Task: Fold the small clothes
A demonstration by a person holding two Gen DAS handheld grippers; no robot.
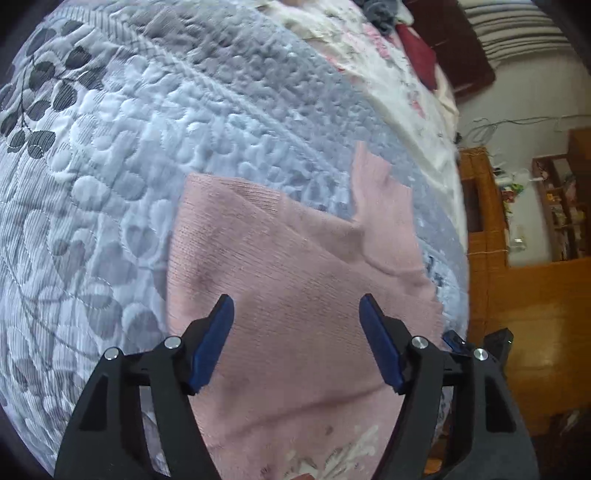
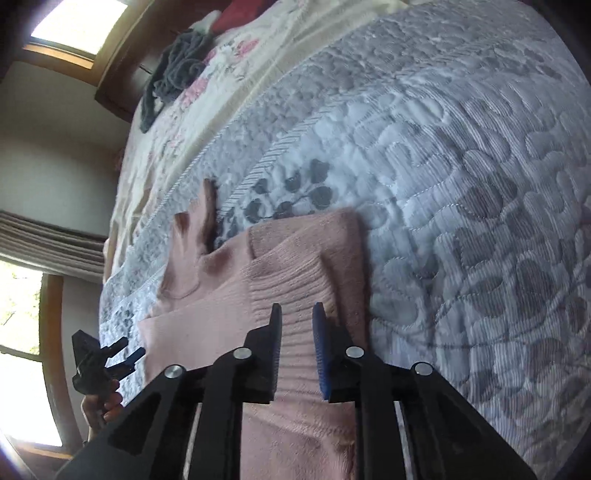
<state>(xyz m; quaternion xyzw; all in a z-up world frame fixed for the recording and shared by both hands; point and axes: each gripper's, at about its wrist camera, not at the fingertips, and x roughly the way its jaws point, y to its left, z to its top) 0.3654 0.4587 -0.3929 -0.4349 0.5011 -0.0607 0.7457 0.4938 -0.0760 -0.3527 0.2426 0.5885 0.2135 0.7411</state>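
A pink knit garment (image 1: 295,258) lies spread on the quilted bedspread (image 1: 147,147), one sleeve (image 1: 373,184) pointing away. My left gripper (image 1: 295,306) hovers over its middle, open wide with nothing between the blue pads. In the right wrist view that left gripper (image 2: 125,352) sits at the garment's left edge, held by a hand (image 2: 99,402). My right gripper (image 2: 297,314) is at the ribbed hem of the garment (image 2: 221,295), jaws nearly together with ribbed fabric pinched between them. The hem section (image 2: 295,273) is folded over the body.
A cream floral sheet (image 1: 388,74) covers the far end of the bed, with a dark grey cloth heap (image 2: 177,70) and a red cushion (image 1: 417,55) on it. Wooden furniture (image 1: 480,206) stands past the bed's edge. A window (image 2: 74,22) is in the wall.
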